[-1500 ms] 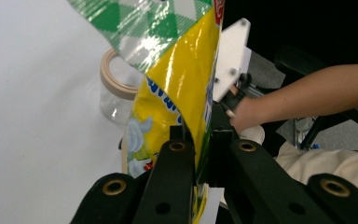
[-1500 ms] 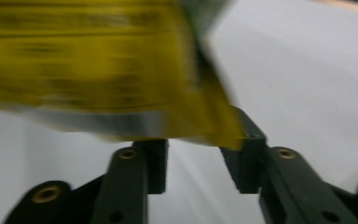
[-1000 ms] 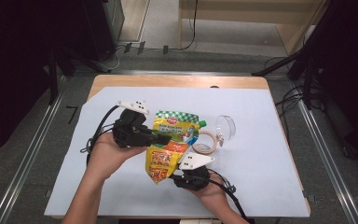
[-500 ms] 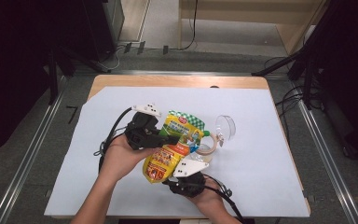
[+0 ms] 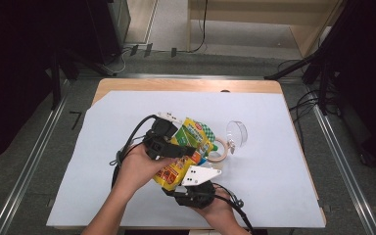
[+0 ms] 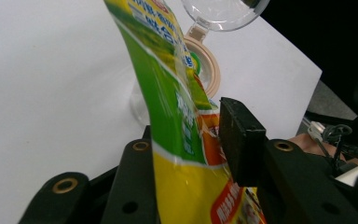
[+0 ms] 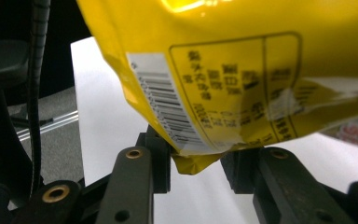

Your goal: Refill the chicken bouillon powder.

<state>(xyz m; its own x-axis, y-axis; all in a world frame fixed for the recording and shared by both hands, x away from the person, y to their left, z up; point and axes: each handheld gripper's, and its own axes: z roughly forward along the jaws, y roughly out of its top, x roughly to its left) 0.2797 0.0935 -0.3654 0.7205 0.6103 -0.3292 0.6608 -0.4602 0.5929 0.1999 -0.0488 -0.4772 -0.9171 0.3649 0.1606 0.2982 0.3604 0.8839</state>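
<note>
Two grippers: both work one snack bag point(image 5: 186, 147) over the near middle of the white sheet point(image 5: 284, 161) that covers the table point(image 5: 186, 84).
Snack bag: a yellow and green printed pouch, held up off the sheet between the two hands, its green end toward the far side and its yellow end toward the person.
Left gripper point(image 5: 188, 151): comes in from the left in the high view, across the middle of the bag. In the left gripper view the bag point(image 6: 177, 116) stands between the black jaws; the jaws have just been opening, and a small gap shows between the right pad and the film, so they stand spread around the bag without pressing it.
Right gripper point(image 5: 183, 183): sits below the bag's near end, its grey plate on top. In the right gripper view the bag's bottom seam point(image 7: 196, 163), under the barcode, hangs in the gap between the jaws; the jaws have just been opening, and I cannot tell whether the pads press on the corner.
Clear cup point(image 5: 237, 133): lies on its side on the sheet, just right of the bag.
Beige ring point(image 5: 220, 150): lies flat beside the cup's mouth, partly behind the bag.
</note>
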